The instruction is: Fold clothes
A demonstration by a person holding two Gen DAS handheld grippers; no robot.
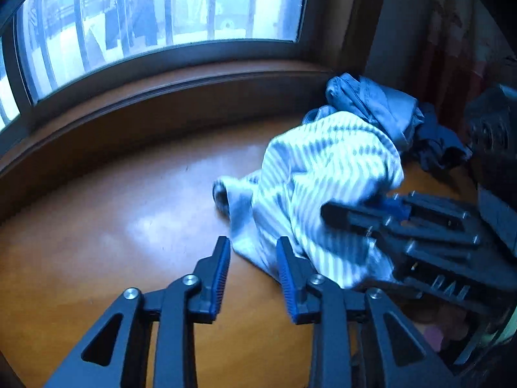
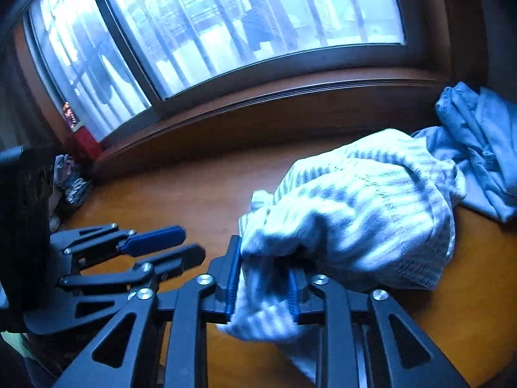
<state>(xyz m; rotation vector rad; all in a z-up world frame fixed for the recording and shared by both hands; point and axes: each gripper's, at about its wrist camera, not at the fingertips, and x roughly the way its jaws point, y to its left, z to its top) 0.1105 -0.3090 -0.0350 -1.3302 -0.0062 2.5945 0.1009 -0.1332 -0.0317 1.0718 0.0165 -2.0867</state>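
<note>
- The left gripper [image 1: 253,255] has its fingers [image 1: 219,274] spread apart with nothing between them, hovering above the bare worktop [image 1: 129,226] just beside the near edge of the striped garment [image 1: 329,174].
- The right gripper [image 2: 266,278] has a bunch of the striped garment [image 2: 355,207] between its fingers [image 2: 233,278]; the cloth fills the gap and hangs below them.
- The striped garment lies crumpled in a heap towards the right end of the worktop, between the near edge and the back edge under the window [image 1: 161,9].
- A blue garment [image 1: 371,103] is piled in the back right corner, touching the striped one from behind.
- A darker blue cloth [image 1: 439,142] lies just beside it, further right.
- In the right wrist view, a red box [image 2: 85,144] and a small patterned bundle [image 2: 72,182] sit at the back left corner.
</note>
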